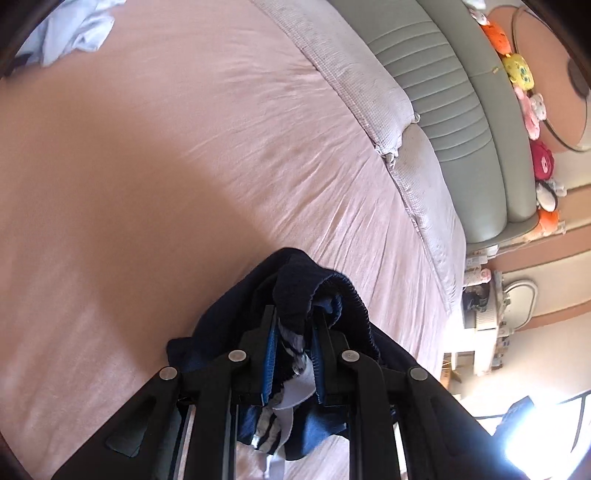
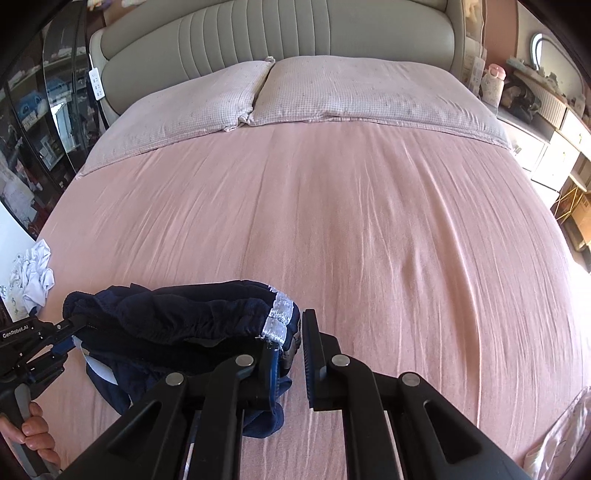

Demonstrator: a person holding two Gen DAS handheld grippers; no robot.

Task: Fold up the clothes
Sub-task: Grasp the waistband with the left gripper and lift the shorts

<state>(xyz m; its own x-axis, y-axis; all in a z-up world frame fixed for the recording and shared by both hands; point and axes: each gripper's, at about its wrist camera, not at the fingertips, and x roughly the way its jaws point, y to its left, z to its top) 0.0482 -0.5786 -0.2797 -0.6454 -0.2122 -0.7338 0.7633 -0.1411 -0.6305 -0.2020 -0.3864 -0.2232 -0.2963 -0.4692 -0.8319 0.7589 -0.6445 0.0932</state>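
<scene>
The left tool (image 2: 75, 320), marked "GenRobot.AI", and the right tool (image 2: 290, 354) each pinch an end of the navy shorts' (image 2: 166, 317) waistband, stretched left-to-right over the pink bed (image 2: 369, 229), lower left of frame.

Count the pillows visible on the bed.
2: one pillow at the left of the headboard, the other pillow touching it on the right. None seems hidden.

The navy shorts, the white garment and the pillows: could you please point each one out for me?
navy shorts (image 2: 177, 314): right wrist view, bunched waistband.
white garment (image 2: 33, 273): right wrist view, crumpled middle.
pillows (image 2: 354, 88): right wrist view, top of the right-hand pillow.
</scene>
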